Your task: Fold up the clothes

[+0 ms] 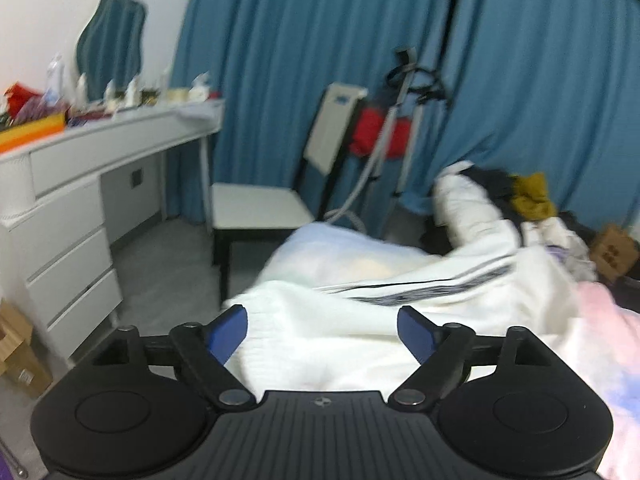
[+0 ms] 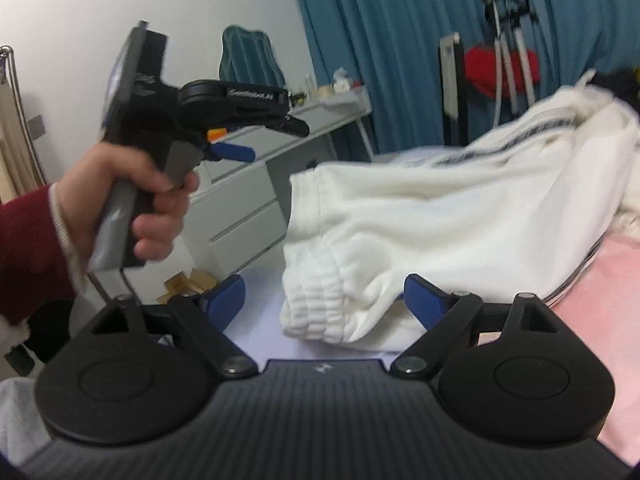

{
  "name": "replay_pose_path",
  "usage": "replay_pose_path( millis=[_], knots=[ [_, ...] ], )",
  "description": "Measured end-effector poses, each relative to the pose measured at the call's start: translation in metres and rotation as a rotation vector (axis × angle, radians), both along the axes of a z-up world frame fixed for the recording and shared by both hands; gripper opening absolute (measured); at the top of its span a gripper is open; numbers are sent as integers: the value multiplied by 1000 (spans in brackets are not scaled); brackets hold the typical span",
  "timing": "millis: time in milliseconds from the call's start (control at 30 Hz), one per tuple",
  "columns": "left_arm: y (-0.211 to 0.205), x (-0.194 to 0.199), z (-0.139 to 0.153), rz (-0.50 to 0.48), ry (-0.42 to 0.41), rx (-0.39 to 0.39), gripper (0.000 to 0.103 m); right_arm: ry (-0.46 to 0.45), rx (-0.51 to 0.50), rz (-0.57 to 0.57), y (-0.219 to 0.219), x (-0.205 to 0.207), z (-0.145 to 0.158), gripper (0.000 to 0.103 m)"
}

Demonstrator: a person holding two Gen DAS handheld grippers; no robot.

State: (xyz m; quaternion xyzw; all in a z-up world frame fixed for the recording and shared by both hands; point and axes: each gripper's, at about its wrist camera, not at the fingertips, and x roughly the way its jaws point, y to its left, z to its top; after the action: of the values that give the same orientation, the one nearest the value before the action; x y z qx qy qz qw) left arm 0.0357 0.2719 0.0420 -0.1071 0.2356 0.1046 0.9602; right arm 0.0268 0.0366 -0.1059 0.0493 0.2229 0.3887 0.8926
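1. Bare floor (image 1: 168, 264) at 9 o'clock of bed edge (image 1: 304, 240); drawers (image 1: 68, 248) beyond.
2. White trousers (image 2: 440, 232) on bed, cuff at 12 o'clock of right gripper (image 2: 324, 304), between wide-spread jaws, ungripped.
3. Left gripper (image 1: 322, 330) likewise wide apart, empty, over trousers.
4. Chair (image 1: 260, 204), clothes heap (image 1: 528, 196) at 12–2 o'clock.
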Motion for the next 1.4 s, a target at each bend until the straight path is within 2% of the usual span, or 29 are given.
replay_pose_path(
  millis=[100, 200, 300, 467, 633, 800, 900, 1200, 1400],
  knots=[
    [-39, -19, 11, -65, -41, -8, 90, -40, 2, -48, -21, 1, 16, 88],
    [-77, -26, 12, -116, -41, -30, 90, -69, 17, -120, -52, 1, 30, 88],
    [-113, -29, 12, -169, -45, -14, 90, -95, 21, -190, -87, 1, 42, 88],
    [-165, -30, 13, -236, -75, -8, 92, -131, -26, -317, -148, 8, 53, 88],
    [-202, -34, 4, -294, -102, -16, 92, -136, -22, -440, -199, 12, 55, 88],
    [-220, -42, -22, -322, -83, -25, 93, -152, -11, -528, -231, 4, 37, 88],
    [-221, -42, -33, -328, -46, -36, 93, -142, -17, -533, -232, 6, 32, 88],
    [-214, -41, -34, -325, -46, -15, 93, -123, -11, -560, -239, -4, 33, 88],
    [-239, -9, -32, -363, -10, 137, 93, -80, 20, -614, -251, -6, 34, 88]
  ],
)
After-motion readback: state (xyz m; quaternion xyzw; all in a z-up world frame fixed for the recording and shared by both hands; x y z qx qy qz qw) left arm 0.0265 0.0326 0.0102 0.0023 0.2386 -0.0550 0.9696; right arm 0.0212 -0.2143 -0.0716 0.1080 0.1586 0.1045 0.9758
